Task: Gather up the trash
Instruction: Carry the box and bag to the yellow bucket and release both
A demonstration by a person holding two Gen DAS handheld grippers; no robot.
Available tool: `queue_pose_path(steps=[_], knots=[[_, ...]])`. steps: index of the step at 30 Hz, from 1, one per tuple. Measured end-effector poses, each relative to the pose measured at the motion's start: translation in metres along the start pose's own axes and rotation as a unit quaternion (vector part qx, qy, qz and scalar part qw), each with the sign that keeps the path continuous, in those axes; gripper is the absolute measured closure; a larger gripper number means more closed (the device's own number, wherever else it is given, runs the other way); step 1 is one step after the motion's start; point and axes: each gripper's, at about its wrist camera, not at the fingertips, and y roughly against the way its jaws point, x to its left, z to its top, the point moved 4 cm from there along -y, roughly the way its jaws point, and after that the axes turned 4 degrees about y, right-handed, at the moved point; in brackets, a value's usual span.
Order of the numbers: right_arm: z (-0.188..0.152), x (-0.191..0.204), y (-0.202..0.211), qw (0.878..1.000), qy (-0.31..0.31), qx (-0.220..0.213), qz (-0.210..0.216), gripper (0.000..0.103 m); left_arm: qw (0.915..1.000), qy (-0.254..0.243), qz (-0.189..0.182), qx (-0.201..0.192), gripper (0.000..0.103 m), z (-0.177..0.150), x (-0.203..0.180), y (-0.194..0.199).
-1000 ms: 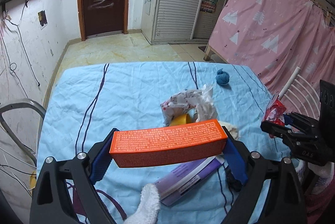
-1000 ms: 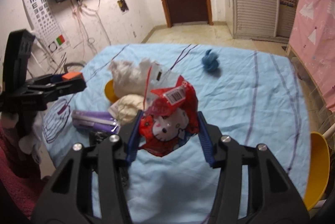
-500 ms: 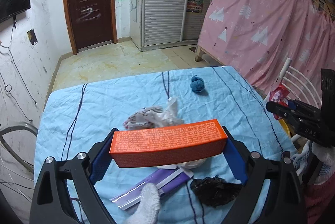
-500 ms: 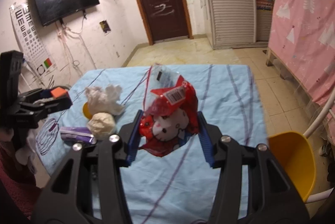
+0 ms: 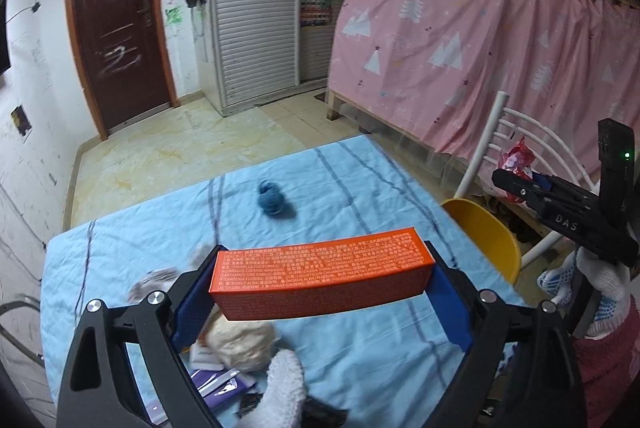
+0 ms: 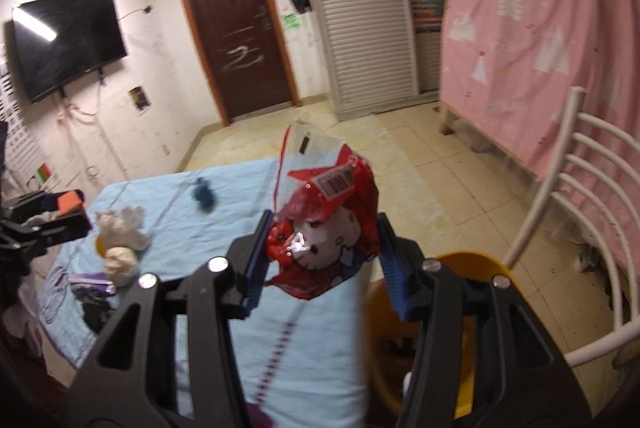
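Left wrist view shows the scene swung to the right since a second ago: the counter (image 5: 360, 196) with its blue cloth now fills only the lower middle of the frame, the pink curtain (image 5: 460, 40) takes the upper right, and a yellow bin (image 5: 486, 240) has come into sight at the counter's right edge. The left tongs (image 5: 320, 276) stay clamped on the orange box (image 5: 320, 274), held crosswise between the blue pads at lower centre, above the cloth. The blue ball (image 5: 272, 203) now sits nearer the middle of the frame, and the beige wad (image 5: 244, 344) and purple packet (image 5: 220, 386) lie at the lower left, partly behind the tongs. In the right wrist view the right tongs (image 6: 324, 248) remain shut on the red snack bag (image 6: 324, 228), but the counter has slid to the lower left and the yellow bin (image 6: 468, 260) now appears just below and right of the bag, beside the white chair (image 6: 560, 196). The bag hangs over the counter's right edge, upright, its barcode label facing the camera.
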Motion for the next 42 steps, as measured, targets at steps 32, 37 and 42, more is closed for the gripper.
queue_pose_path(steps=[32,37,42], knots=[[-0.075,-0.135,-0.02,0.99,-0.116,0.049,-0.059,0.032,0.9882,-0.076,-0.112,0.071,0.019,0.036,-0.222,-0.102],[-0.076,-0.148,-0.004,0.988,-0.136,0.033,-0.073,0.028,0.9874,-0.072,-0.114,0.083,0.018,0.035,-0.233,-0.116],[-0.073,-0.151,0.005,0.987,-0.142,0.018,-0.077,0.028,0.9862,-0.072,-0.122,0.086,0.017,0.033,-0.238,-0.117]])
